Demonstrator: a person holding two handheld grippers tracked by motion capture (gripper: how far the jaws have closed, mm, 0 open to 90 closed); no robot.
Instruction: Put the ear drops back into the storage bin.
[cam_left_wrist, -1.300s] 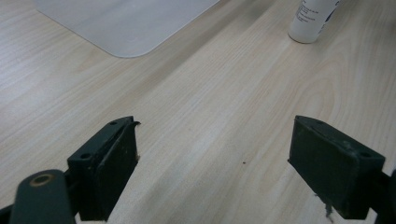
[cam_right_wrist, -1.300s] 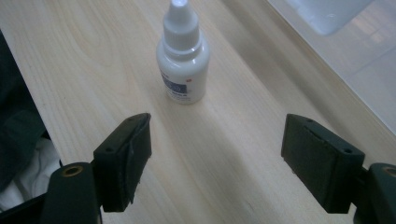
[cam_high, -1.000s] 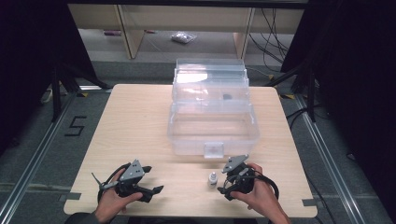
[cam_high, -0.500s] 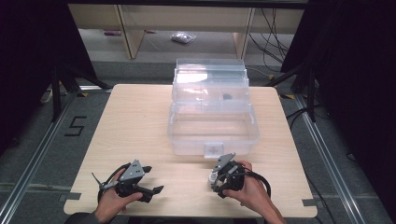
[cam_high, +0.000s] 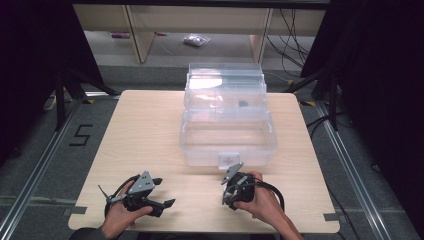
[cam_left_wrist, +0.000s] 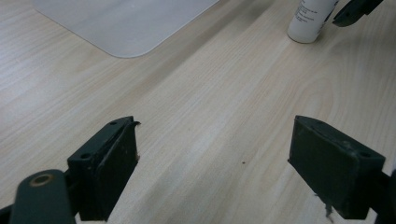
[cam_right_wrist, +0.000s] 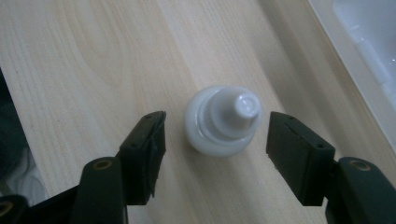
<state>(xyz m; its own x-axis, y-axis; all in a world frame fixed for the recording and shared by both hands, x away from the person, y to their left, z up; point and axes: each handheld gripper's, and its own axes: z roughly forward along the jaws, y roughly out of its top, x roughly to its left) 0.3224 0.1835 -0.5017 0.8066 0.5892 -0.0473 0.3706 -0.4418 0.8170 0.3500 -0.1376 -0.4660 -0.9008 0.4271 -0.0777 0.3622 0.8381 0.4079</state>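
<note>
A small white bottle (cam_right_wrist: 224, 121) stands upright on the wooden table (cam_high: 150, 135), seen from above in the right gripper view. My right gripper (cam_right_wrist: 217, 128) is open, with one jaw on each side of the bottle and a gap to both. In the high view the right gripper (cam_high: 231, 192) points down near the table's front, just in front of the clear plastic box (cam_high: 227, 137). My left gripper (cam_high: 166, 191) lies at the front left, open with nothing between its jaws. The left gripper view has the left gripper (cam_left_wrist: 219, 140) over bare wood and the bottle (cam_left_wrist: 310, 21) farther off.
The clear box stands open in the middle of the table, its tiered trays (cam_high: 225, 92) folded back. Its corner (cam_left_wrist: 121, 23) lies ahead of the left gripper and its wall (cam_right_wrist: 369, 46) to the right of the bottle. Shelving and cables sit beyond the far edge.
My right gripper has moved left and tipped down over the bottle, which now sits between its open jaws. The left gripper has stayed still.
</note>
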